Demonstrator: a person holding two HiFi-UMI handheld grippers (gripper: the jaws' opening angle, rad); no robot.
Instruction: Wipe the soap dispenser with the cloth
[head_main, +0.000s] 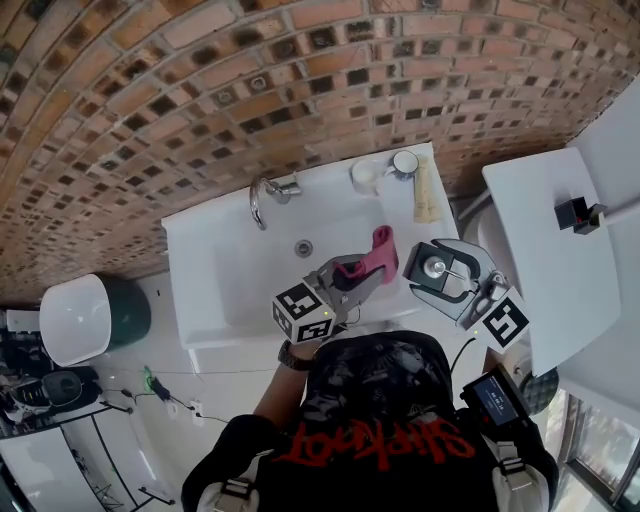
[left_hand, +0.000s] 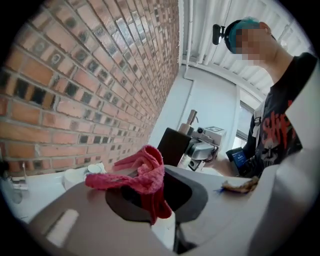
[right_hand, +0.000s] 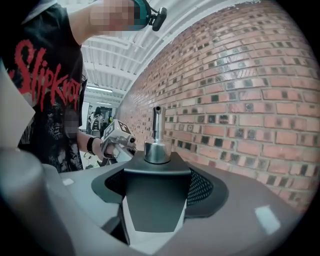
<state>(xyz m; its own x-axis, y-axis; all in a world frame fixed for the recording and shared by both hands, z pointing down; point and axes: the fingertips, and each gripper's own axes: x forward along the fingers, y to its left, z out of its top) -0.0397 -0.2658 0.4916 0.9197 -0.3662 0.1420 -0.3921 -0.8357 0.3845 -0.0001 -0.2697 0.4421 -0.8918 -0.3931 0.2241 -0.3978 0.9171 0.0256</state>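
A red cloth (head_main: 380, 243) hangs bunched from my left gripper (head_main: 370, 264), which is shut on it above the sink. In the left gripper view the cloth (left_hand: 146, 172) drapes over the dark pads, folded between the jaws. My right gripper (head_main: 432, 268) is shut on the soap dispenser (head_main: 436, 267), a black block with a chrome pump, held just right of the cloth. In the right gripper view the dispenser's black body (right_hand: 156, 192) fills the gap between the jaws and the chrome pump (right_hand: 157, 142) stands upright. Cloth and dispenser are a little apart.
A white sink (head_main: 230, 290) with a chrome faucet (head_main: 268, 195) lies below the grippers against a brick wall. A white cup (head_main: 367, 176) and a pale bar (head_main: 426, 190) sit on its back right corner. A white lidded bin (head_main: 75, 318) stands at left, a white panel (head_main: 550, 250) at right.
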